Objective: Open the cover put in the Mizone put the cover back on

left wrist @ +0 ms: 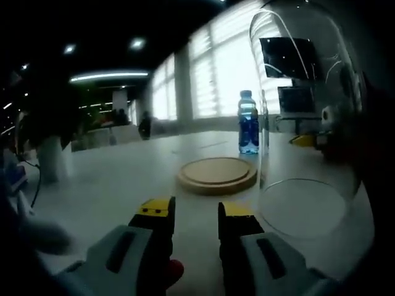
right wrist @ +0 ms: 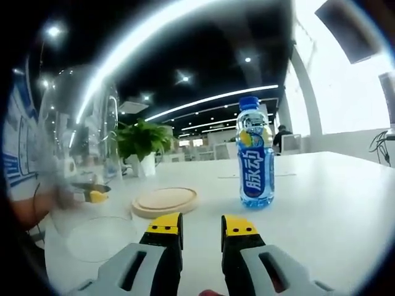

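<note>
Right gripper view: jaws of right gripper apart, empty; Mizone bottle upright just right of wooden base, far of jaws. Glass cover off, standing right of left gripper, jaws apart.

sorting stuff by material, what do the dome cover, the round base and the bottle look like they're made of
Dome cover: clear, glossy glass or hard plastic; the room shows through it and highlights streak its curve. I can't tell which.
Round base: pale, matte wood by its tan colour and turned rim, possibly bamboo.
Bottle: thin transparent plastic with blue cap and printed blue label.
</note>
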A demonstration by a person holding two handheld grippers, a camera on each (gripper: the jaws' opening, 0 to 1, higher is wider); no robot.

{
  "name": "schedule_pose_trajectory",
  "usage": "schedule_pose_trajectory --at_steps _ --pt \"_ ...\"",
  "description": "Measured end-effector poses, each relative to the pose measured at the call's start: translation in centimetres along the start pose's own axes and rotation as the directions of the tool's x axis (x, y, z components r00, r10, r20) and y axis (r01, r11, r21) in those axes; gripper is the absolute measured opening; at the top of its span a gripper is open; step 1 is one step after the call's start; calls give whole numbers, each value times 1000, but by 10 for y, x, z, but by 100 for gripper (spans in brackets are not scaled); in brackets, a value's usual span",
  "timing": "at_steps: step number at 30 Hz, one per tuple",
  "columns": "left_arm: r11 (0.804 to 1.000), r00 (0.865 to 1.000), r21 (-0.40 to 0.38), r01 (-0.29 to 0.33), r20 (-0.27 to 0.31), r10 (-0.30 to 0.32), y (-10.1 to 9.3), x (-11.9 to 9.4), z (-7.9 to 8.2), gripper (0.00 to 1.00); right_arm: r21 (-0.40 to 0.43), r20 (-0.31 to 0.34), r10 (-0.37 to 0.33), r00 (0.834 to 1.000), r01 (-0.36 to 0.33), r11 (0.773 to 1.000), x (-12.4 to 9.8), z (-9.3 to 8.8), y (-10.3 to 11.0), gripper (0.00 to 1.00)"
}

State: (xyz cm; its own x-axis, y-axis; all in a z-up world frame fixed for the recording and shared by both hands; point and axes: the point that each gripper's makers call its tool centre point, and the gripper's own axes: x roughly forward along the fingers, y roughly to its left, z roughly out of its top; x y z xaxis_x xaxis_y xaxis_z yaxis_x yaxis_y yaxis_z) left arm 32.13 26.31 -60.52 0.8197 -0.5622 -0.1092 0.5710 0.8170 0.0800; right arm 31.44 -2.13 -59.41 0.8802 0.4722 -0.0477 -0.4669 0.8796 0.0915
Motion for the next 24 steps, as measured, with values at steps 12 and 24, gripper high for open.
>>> schedule_pose_trajectory --at_steps 12,24 --pt "1000 1000 0 -2 -2 2 0 0 0 21 1 2 12 1000 -12 1000 0 0 2 18" --pt "1000 1000 5 8 -4 -8 -1 0 -1 21 -8 2 12 1000 -12 1000 0 1 3 18"
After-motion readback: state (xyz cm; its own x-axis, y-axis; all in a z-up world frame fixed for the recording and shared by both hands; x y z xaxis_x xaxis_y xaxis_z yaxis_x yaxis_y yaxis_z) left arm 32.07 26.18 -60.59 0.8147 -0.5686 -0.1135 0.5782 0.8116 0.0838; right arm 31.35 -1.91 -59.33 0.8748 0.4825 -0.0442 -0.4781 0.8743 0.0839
